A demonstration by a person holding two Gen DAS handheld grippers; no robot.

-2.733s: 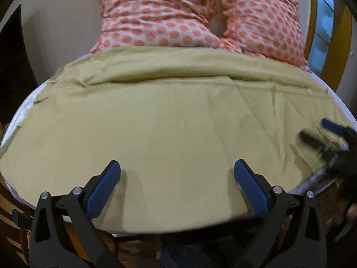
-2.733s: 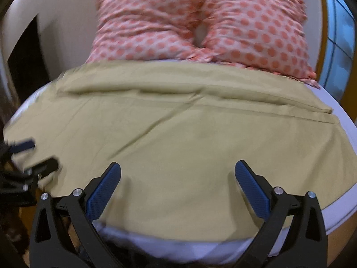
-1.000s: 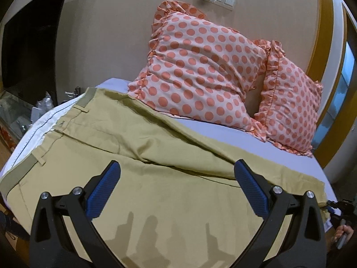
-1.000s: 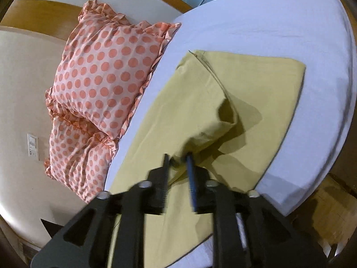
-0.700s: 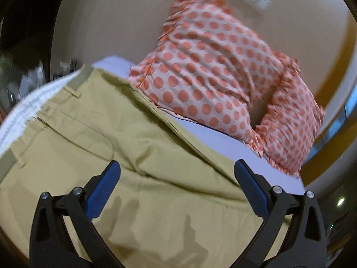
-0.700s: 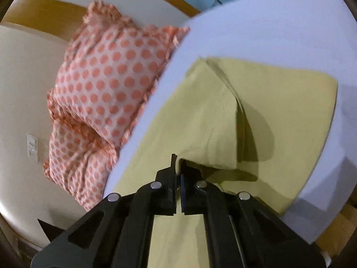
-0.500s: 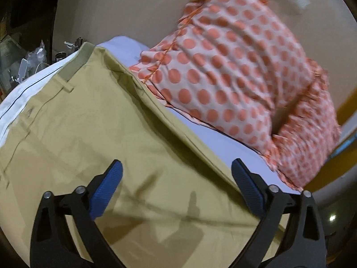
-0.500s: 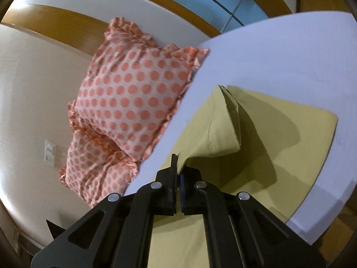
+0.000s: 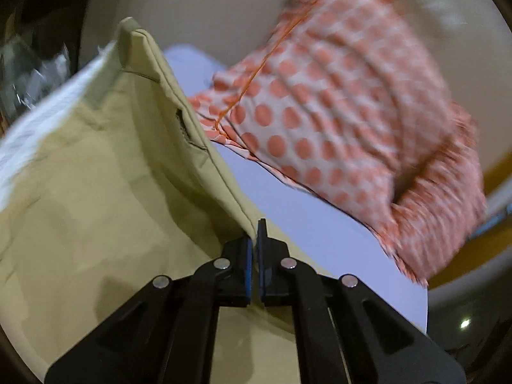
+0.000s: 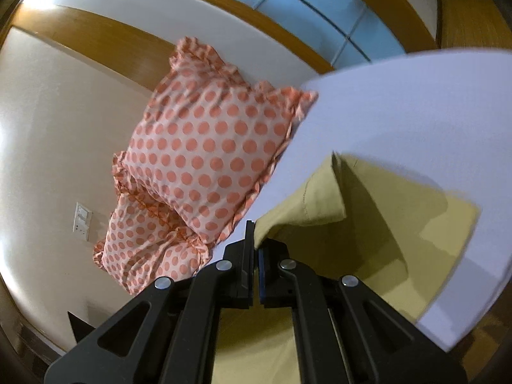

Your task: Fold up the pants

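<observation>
One pair of pants on the bed, both grippers clamped on its far edge.

The pants [image 9: 96, 192], khaki, lie on the lavender sheet [image 9: 320, 224]; one pair counted. Long axis runs across the bed, parallel to the pillows: waistband end seen in the left wrist view, hem end [image 10: 416, 224] in the right wrist view. Left gripper [image 9: 255, 240]: jaws together, pinching the raised long edge near the waist, which stands up as a ridge. Right gripper [image 10: 255, 240]: jaws together on the edge near the hem, the cloth lifted and curled over the lower layer. Two grippers counted. Two polka-dot pillows [image 10: 204, 153] stand beside the pants, against the wall [image 10: 64, 128]. One switch plate [image 10: 81, 220] on that wall. No containers in view.
</observation>
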